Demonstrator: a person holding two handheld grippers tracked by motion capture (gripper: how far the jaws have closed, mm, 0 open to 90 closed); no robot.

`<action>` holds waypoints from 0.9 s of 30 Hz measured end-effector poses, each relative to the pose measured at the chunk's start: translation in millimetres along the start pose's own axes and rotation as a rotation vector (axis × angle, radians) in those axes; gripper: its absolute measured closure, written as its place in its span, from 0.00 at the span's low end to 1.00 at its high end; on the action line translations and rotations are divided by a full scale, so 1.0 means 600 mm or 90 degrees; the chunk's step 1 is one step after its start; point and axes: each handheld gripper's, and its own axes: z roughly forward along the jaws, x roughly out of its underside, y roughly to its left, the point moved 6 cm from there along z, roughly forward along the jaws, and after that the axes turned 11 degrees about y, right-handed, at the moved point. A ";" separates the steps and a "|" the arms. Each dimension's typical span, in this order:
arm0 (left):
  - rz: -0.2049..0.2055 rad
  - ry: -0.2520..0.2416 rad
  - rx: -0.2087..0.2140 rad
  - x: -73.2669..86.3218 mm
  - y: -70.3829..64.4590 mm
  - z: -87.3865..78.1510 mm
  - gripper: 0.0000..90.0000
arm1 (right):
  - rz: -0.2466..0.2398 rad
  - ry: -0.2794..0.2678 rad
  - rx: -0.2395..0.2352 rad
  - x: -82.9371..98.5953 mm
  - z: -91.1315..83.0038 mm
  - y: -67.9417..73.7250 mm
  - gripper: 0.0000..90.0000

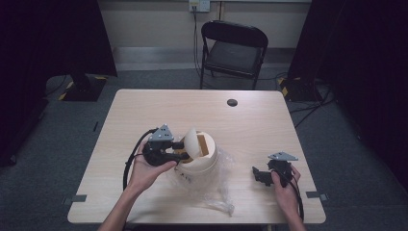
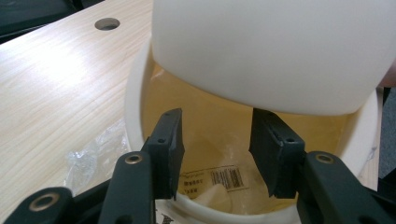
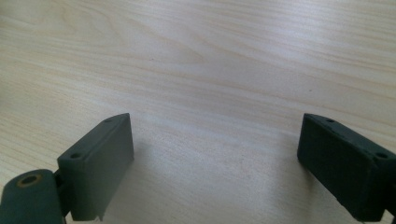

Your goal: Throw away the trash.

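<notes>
On the desk (image 1: 144, 106) a cream round container (image 1: 204, 161) sits on crumpled clear plastic (image 1: 219, 192). The left gripper (image 2: 215, 154) points into its opening, jaws apart under the raised lid (image 2: 280, 51) (a barcoded label shows inside). The right gripper (image 3: 215, 163) hovers over bare wood, jaws wide apart.

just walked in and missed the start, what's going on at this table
A person works at a wooden table with a gripper in each hand. The left gripper reaches into a cream round container whose lid is tipped up; its jaws are apart, gripping nothing. A labelled packet lies inside. Clear plastic wrap lies crumpled around the container. The right gripper hangs open over bare tabletop.
</notes>
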 end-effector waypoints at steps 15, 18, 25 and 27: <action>0.005 -0.035 -0.024 0.007 0.000 -0.029 0.58 | 0.000 0.000 0.000 0.000 0.000 0.000 0.11; -0.001 -0.044 -0.027 0.009 0.005 -0.037 0.54 | 0.000 0.000 0.000 0.000 0.000 0.000 0.11; -0.024 -0.054 -0.030 0.022 0.019 -0.051 0.40 | 0.000 0.000 0.000 0.000 0.000 0.000 0.11; -0.032 -0.056 -0.034 0.027 0.024 -0.057 0.39 | 0.000 0.000 0.000 0.000 0.000 0.000 0.11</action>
